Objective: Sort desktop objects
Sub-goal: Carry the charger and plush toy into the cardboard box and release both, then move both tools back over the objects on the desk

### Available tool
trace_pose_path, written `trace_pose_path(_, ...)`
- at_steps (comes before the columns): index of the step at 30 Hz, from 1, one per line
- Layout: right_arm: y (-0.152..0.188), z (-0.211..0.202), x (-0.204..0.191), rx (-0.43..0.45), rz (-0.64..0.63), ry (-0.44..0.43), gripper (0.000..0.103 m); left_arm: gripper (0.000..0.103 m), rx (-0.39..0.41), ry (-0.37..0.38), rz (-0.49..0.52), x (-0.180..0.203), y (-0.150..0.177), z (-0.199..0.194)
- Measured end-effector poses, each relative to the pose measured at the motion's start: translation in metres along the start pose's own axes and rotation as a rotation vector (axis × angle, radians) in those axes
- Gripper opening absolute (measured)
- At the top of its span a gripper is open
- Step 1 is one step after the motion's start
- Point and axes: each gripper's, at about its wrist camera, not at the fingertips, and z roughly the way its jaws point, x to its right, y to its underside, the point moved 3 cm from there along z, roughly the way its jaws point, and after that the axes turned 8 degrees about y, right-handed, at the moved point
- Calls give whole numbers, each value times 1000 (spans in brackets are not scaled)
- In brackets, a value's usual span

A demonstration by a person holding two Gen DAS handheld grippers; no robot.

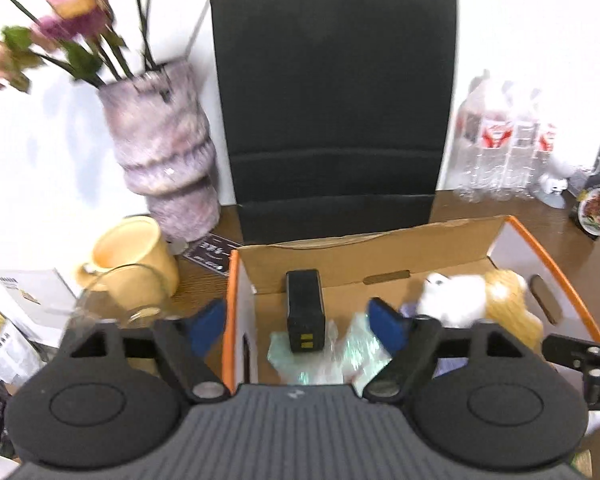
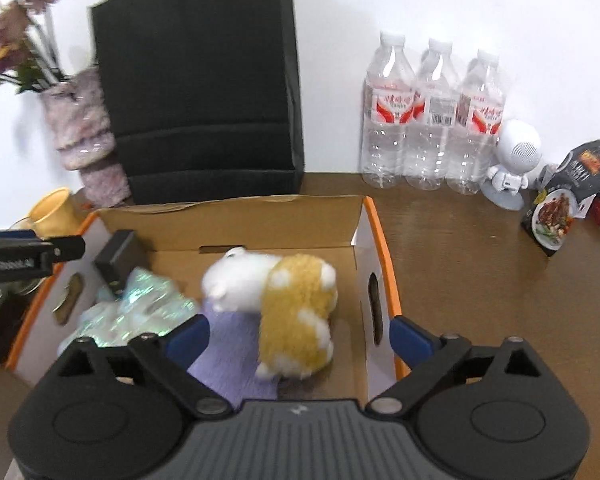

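An open cardboard box with orange edges sits on the brown desk; it also shows in the right wrist view. Inside lie a black battery block, a shiny pale green plastic packet, a purple cloth and a white and yellow plush toy, which also shows in the left wrist view. My left gripper is open and empty above the box's left part. My right gripper is open and empty above the plush toy.
A black paper bag stands behind the box. A flower vase, a yellow mug and a glass stand at the left. Three water bottles, a white robot figure and a food carton stand at the right.
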Motion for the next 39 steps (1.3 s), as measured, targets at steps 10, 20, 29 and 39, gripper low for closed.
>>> trace_pose_path(10,71,-102,-9,91,-43,-57,101,103,107,102,-1,35,90,-119)
trace_pose_path(20,186,-146,-6,158,-1,-65,103,103,102,57,-130,38,212,-160)
trace_pose_path(29,245,-112,-15,102,-28,-39,103,103,35,-9,-127,46,255,-124)
trace_pose_path(39,254,-104,-11,96,-9,-11,103,103,4,4,-101,53,265,-119)
